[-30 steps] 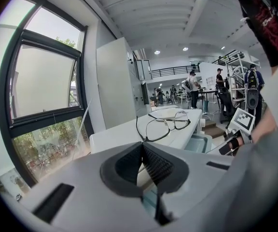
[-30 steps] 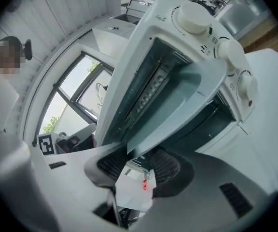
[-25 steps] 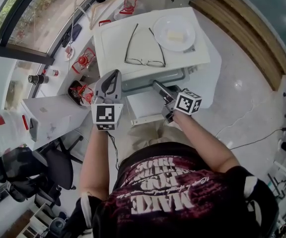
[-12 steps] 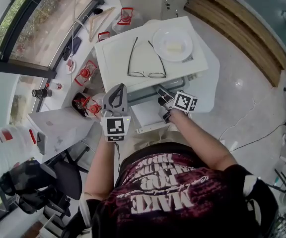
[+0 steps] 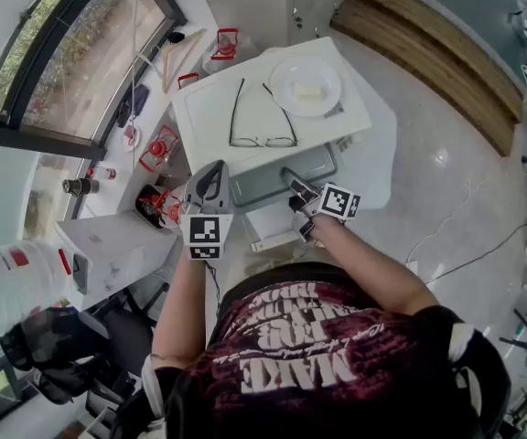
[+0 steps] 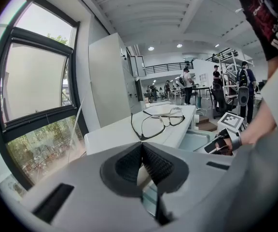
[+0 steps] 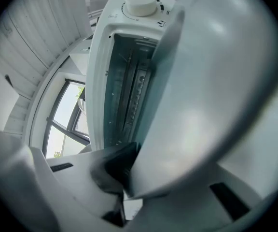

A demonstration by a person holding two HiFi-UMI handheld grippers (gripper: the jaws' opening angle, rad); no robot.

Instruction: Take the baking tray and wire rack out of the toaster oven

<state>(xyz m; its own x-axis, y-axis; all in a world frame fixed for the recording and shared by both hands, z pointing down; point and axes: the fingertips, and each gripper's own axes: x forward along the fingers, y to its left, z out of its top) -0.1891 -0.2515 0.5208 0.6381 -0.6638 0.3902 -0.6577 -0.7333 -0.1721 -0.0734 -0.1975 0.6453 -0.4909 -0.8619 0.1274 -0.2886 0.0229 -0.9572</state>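
The toaster oven stands on the white tabletop with its glass door swung down toward the person. The baking tray and wire rack should be inside the cavity. The right gripper view shows only thin metal lines along the side rails there, seen edge-on, so I cannot tell tray from rack. The right gripper has just been closing, and its fingers now pinch the edge of a pale flat panel, which I take to be the open door. The left gripper hangs beside the oven's left corner with its fingers pressed together on nothing. I expect both pieces to be light and stiff. The tray is probably thin sheet metal with a smooth lip that could slip from the pads, so the middle of its front lip is the place to grip, and it should be kept level. The rack is open wire that may snag on the rails, so its front cross-wire near the centre gives the surest hold for a straight pull. A pair of spectacles and a plate lie on the oven's roof and could shift if it is jolted. No brand shows on the oven, and its knob markings are too small to read. The only legible word is "MAKE" on the person's shirt.
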